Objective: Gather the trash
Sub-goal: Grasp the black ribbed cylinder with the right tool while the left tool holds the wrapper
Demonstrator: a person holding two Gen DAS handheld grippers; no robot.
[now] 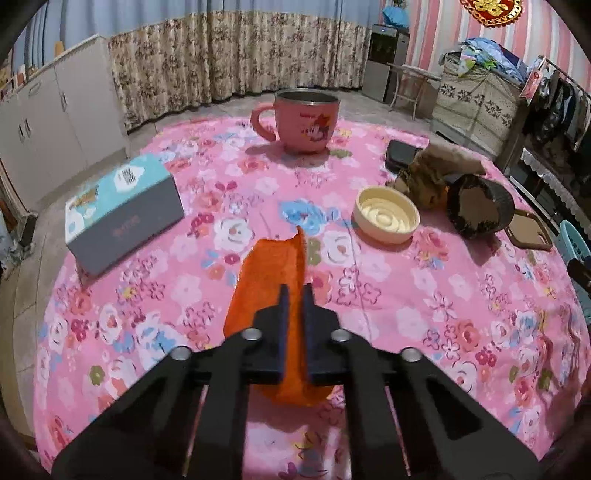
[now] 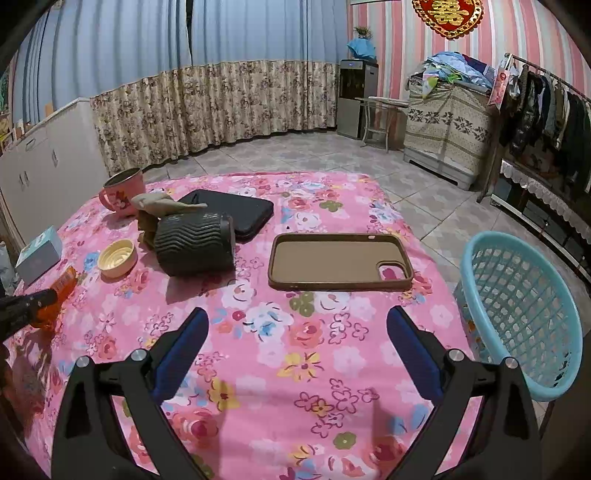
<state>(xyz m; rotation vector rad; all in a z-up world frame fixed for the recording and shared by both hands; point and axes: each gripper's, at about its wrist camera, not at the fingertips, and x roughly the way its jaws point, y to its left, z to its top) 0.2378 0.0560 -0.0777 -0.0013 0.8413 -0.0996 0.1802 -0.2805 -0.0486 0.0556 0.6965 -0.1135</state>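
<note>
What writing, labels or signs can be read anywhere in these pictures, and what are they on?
"囍": gold double-happiness character on the red wall ornament.
Tissue box: a QR code on top and faint print on the grey side, both too blurred to read.
Pink mug: a small word above the cartoon mouse, too small to read.
Pink tag on the clothes rack: print too small to read.
</note>
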